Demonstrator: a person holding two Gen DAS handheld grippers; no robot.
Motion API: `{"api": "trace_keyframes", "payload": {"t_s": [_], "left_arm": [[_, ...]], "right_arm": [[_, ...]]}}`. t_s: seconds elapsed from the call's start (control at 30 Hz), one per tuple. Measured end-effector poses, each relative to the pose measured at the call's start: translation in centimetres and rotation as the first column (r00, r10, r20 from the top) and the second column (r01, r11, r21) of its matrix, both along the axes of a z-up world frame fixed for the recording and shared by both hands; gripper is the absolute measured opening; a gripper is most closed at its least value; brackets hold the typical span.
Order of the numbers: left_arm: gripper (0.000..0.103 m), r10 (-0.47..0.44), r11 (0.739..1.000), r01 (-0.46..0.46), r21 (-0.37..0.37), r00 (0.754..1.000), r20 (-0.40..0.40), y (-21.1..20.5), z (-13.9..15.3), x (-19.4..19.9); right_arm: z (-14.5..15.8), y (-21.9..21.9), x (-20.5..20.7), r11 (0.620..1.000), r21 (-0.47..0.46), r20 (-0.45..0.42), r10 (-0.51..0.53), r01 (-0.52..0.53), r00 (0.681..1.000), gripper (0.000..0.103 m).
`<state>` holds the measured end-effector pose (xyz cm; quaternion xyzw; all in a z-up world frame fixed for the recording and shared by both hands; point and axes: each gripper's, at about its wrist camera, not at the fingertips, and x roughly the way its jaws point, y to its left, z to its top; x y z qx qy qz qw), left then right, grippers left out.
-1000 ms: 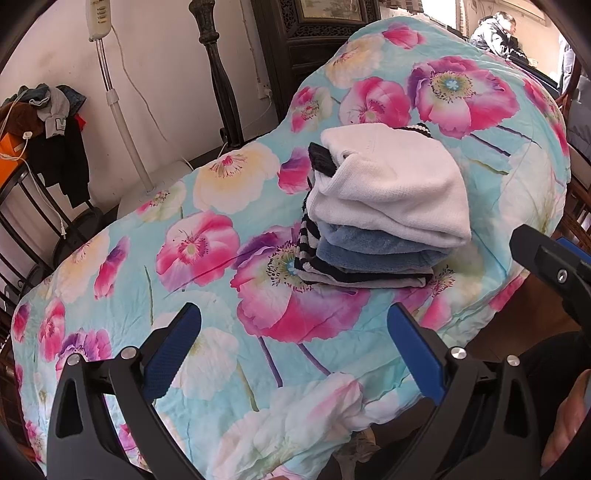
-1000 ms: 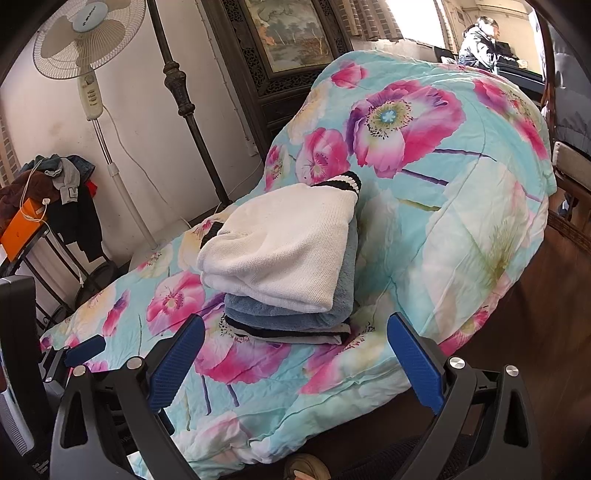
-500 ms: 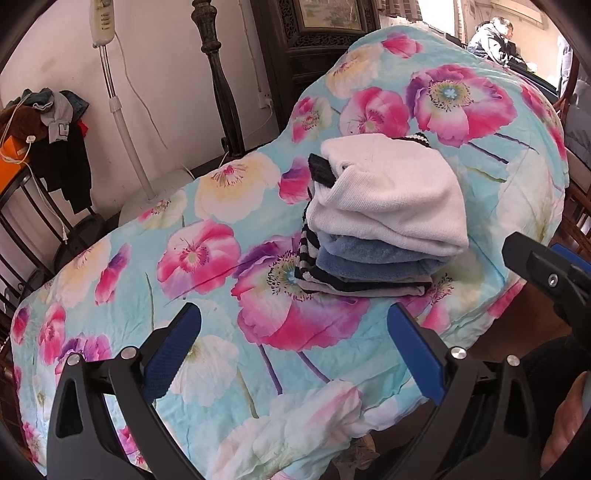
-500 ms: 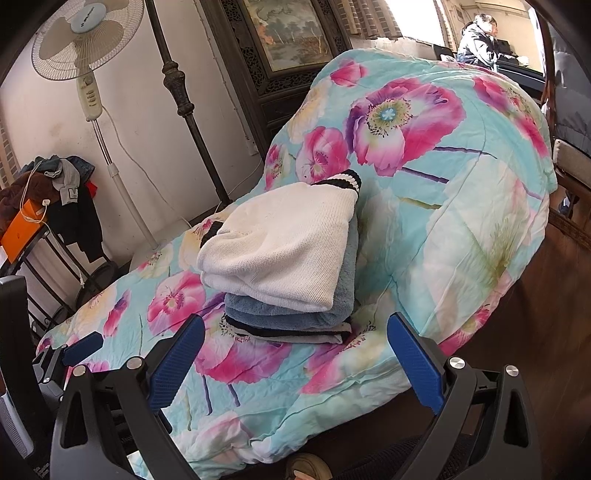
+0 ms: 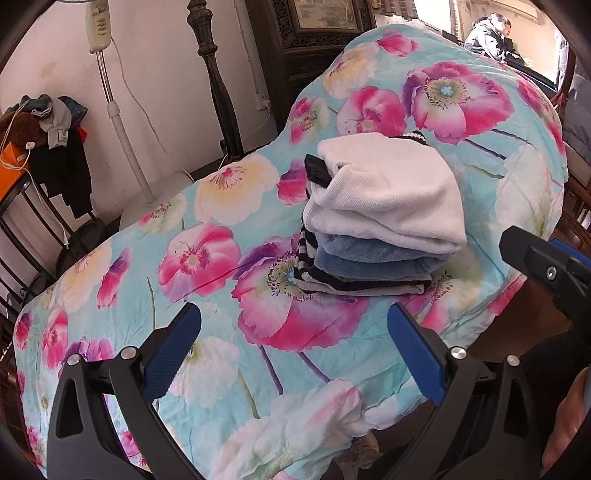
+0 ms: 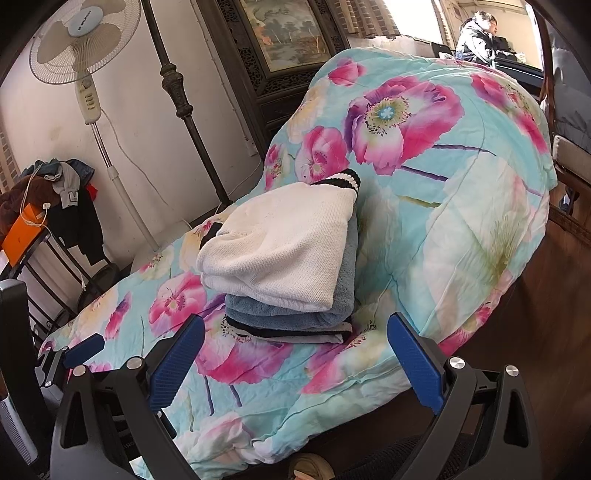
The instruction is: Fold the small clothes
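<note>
A stack of folded clothes lies on a floral quilt: a white knit piece on top, a blue fleece piece under it, a black-and-white striped piece at the bottom. The stack also shows in the right wrist view. My left gripper is open and empty, held back from the stack over the quilt's near part. My right gripper is open and empty, just short of the stack; it also shows at the right edge of the left wrist view.
The quilt rises into a big hump behind and right of the stack. A standing fan, a dark bedpost and a rack of clothes stand at the left by the wall. A person sits far back right.
Both grippers stay open and empty. The left wrist view has drifted slightly, so the stack sits a little lower in it. The right wrist view is almost unchanged.
</note>
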<state>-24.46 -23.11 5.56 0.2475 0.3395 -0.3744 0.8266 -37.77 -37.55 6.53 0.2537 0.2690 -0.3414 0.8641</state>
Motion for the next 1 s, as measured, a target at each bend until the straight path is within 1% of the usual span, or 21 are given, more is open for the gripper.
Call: {"api": "trace_keyframes", "payload": {"t_s": [0.13, 0.27, 1.0], "left_arm": [[0.098, -0.003, 1.000, 0.003, 0.003, 1.000, -0.002, -0.09, -0.08, -0.11], [0.098, -0.011, 1.000, 0.011, 0.006, 1.000, 0.015, -0.19, -0.03, -0.53], [0.098, -0.010, 1.000, 0.009, 0.013, 1.000, 0.001, -0.28, -0.41, -0.55]], "right_arm": [[-0.02, -0.03, -0.03, 1.000, 0.001, 0.001, 0.000, 0.000, 1.000, 0.099], [0.00, -0.05, -0.01, 1.000, 0.002, 0.002, 0.000, 0.000, 1.000, 0.099], [-0.03, 0.07, 0.00, 1.000, 0.008, 0.007, -0.004, 0.004, 1.000, 0.099]]}}
